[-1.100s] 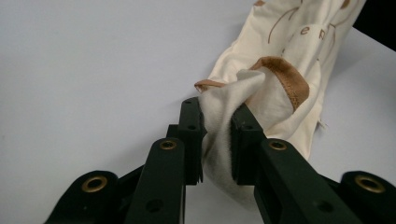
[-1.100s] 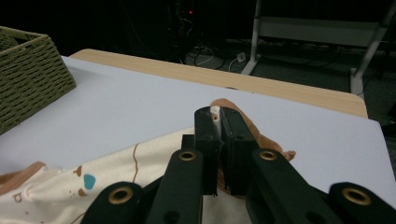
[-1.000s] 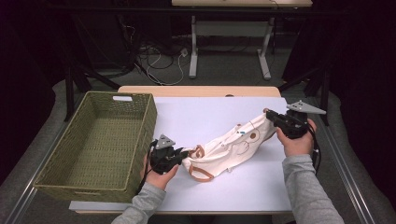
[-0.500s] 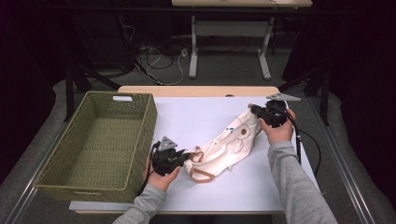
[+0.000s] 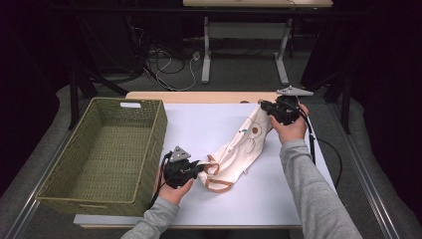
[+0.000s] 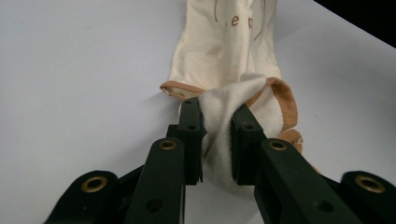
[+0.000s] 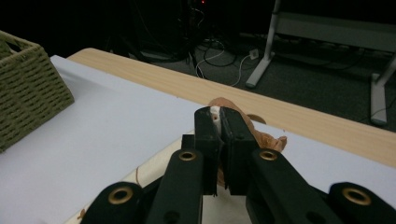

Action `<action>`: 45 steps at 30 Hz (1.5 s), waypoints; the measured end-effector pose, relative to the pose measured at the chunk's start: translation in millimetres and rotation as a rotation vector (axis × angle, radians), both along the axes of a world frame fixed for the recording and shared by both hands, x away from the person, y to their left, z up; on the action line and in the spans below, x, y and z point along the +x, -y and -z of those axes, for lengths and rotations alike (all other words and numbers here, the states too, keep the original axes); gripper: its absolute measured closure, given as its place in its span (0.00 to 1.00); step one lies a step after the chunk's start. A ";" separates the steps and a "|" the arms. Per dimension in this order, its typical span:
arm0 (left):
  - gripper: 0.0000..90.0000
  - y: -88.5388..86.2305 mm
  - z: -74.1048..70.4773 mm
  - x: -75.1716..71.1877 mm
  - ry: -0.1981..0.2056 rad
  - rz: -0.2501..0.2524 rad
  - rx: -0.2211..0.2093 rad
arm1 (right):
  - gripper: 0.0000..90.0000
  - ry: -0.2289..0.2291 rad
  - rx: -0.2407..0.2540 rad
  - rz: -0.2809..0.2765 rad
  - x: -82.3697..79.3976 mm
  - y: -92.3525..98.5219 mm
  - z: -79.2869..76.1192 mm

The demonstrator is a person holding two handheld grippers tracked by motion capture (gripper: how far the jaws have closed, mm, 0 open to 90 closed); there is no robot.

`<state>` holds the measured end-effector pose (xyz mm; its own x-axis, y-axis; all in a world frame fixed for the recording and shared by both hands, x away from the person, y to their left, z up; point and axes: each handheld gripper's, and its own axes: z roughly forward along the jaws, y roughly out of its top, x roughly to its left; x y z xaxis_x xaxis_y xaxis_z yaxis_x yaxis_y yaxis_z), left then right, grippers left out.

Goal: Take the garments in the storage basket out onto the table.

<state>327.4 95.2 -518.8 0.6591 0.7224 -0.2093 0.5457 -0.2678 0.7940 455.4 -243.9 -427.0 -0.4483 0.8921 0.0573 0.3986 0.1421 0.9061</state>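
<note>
High view first: nearest me, my left gripper [image 5: 199,168] sits just right of the wicker basket [image 5: 59,191], clamped on a bunched fold of the cream cloth bag [image 5: 239,149] at its near end, beside the tan handle loops [image 5: 218,185]. In the left gripper view the white fabric [image 6: 219,135] is squeezed between my two pads. That hand has not shifted from where it was a second ago.

Farther from the basket, the bag stretches diagonally over the white table cover [image 5: 199,124], its printed face up.

Farthest off, my right gripper [image 5: 266,107] holds the bag's far end near the wooden table edge [image 5: 199,95]. In the right gripper view my jaws are pressed together on a thin sliver of cloth [image 7: 215,112], with tan strap bunched behind.

What has changed: a second ago my right hand was out at the right side of the table with the bag pulled long and flat; since then it has travelled in toward the basket and lifted a little, so the far end now rises off the cover and the cloth sags between my hands. I judge this is a fold or a gathering toward the basket, partly made.
</note>
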 end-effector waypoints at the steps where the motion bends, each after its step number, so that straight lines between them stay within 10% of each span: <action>1: 0.87 -0.1 0.0 0.8 0.003 0.006 0.005 | 0.96 0.008 0.001 -0.007 0.7 -2.4 -2.6; 10: 0.87 5.3 5.8 1.7 -0.016 0.036 0.012 | 0.94 -0.025 -0.021 -0.027 8.5 -18.5 13.1; 16: 0.87 7.3 8.2 1.7 -0.021 0.037 0.018 | 0.74 -0.011 -0.071 -0.012 5.3 -21.3 22.1; 34: 0.86 8.6 9.8 -1.1 -0.026 0.027 0.016 | 0.52 0.038 -0.070 -0.028 -55.1 -11.6 34.9; 45: 0.84 7.8 10.7 -4.2 -0.017 0.021 0.029 | 0.55 -0.023 -0.027 -0.063 -91.8 -15.9 65.8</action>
